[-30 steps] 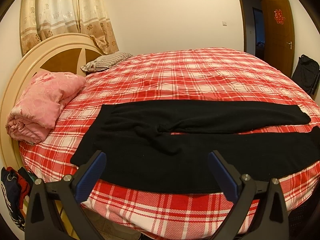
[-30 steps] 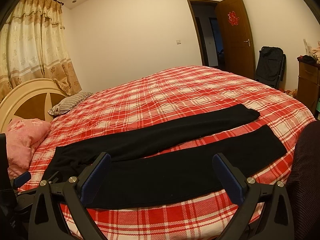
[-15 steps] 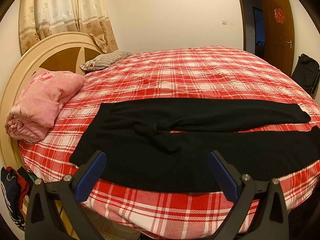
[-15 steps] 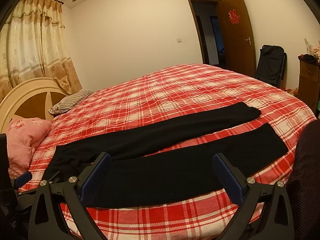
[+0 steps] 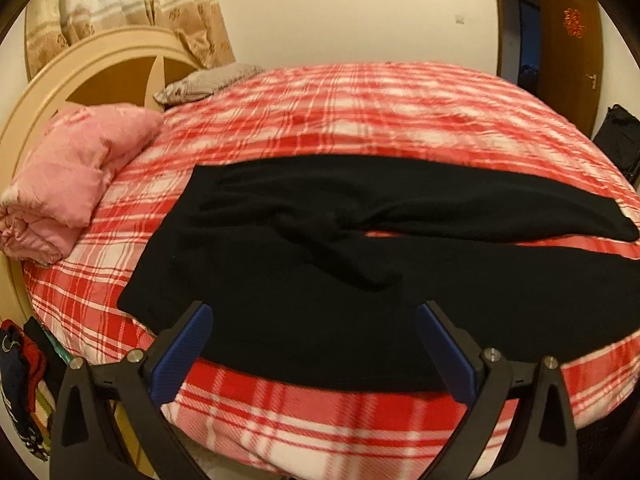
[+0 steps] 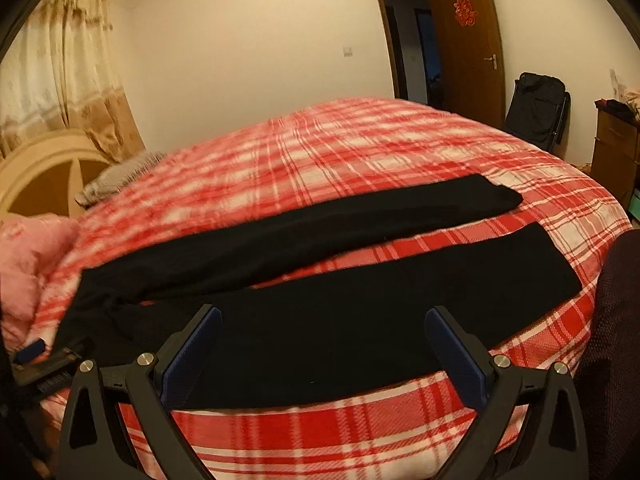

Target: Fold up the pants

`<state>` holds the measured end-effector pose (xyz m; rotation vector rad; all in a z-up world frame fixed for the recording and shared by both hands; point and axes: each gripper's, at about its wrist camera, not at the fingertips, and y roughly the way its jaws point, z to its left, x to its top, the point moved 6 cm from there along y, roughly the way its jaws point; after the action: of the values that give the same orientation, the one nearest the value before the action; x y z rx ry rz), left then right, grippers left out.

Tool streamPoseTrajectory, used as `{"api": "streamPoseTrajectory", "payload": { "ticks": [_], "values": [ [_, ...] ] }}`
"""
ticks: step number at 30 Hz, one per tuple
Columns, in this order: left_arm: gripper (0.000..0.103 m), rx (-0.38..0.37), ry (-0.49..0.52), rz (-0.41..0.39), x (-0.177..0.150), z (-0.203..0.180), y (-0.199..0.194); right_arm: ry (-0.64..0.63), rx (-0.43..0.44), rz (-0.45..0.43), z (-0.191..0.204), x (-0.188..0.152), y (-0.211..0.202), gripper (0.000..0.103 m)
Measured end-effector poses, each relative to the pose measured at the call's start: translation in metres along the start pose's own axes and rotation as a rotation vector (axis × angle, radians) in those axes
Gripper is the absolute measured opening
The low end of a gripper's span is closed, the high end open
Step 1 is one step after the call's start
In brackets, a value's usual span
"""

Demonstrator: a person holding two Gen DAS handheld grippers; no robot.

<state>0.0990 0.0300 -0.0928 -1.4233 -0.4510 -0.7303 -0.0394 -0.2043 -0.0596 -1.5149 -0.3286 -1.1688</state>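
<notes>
— What do I have in front of me?
— Black pants (image 5: 312,264), spread flat across my red-plaid bed (image 5: 360,120), near its front edge.
— Which way do they lie?
— Waist toward nine o'clock, both legs running toward three, slightly parted; crotch fabric bunched.

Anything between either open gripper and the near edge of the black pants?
Nothing visible. The left gripper and right gripper both hang open just short of the pants, with only bare plaid bedspread below.
</notes>
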Motion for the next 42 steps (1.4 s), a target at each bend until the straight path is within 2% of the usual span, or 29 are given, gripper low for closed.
{"api": "streamPoseTrajectory", "payload": {
  "ticks": [5,12,15,17,19,24,27,29,32,34,37,39,40,41,42],
  "values": [
    [0.103,0.018,-0.052,0.044,0.015,0.031,0.029,-0.042,0.040,0.053,0.013,0.019,0.037,0.102],
    [0.103,0.076,-0.088,0.043,0.061,0.066,0.065,-0.226,0.182,0.137,0.093,0.061,0.104,0.101],
    [0.103,0.100,-0.094,0.052,0.076,0.079,0.084,-0.316,0.227,0.153,0.131,0.073,0.130,0.092],
    [0.103,0.100,-0.118,0.071,0.083,0.090,0.097,-0.380,0.266,0.179,0.156,0.076,0.147,0.083],
    [0.103,0.097,-0.153,0.091,0.088,0.100,0.110,-0.424,0.308,0.222,0.179,0.077,0.165,0.082],
    [0.103,0.088,-0.215,0.149,0.090,0.114,0.140,-0.509,0.390,0.285,0.234,0.078,0.214,0.082],
    [0.103,0.081,-0.231,0.194,0.085,0.115,0.156,-0.561,0.405,0.342,0.255,0.073,0.246,0.079],
    [0.103,0.083,-0.234,0.212,0.081,0.115,0.163,-0.575,0.418,0.384,0.262,0.070,0.262,0.073],
    [0.103,0.083,-0.244,0.235,0.076,0.117,0.174,-0.618,0.420,0.430,0.270,0.062,0.282,0.072],
    [0.103,0.075,-0.255,0.234,0.074,0.119,0.178,-0.638,0.413,0.441,0.271,0.057,0.289,0.072],
    [0.103,0.081,-0.247,0.224,0.077,0.118,0.179,-0.616,0.454,0.443,0.271,0.057,0.293,0.072],
    [0.103,0.087,-0.241,0.218,0.077,0.117,0.181,-0.632,0.477,0.446,0.272,0.055,0.291,0.062],
    [0.103,0.088,-0.238,0.215,0.078,0.117,0.181,-0.649,0.486,0.449,0.274,0.054,0.290,0.051],
    [0.103,0.088,-0.236,0.215,0.078,0.117,0.181,-0.666,0.496,0.453,0.275,0.053,0.286,0.032],
    [0.103,0.086,-0.236,0.216,0.078,0.118,0.180,-0.681,0.503,0.464,0.278,0.053,0.282,0.023]
  ]
}}
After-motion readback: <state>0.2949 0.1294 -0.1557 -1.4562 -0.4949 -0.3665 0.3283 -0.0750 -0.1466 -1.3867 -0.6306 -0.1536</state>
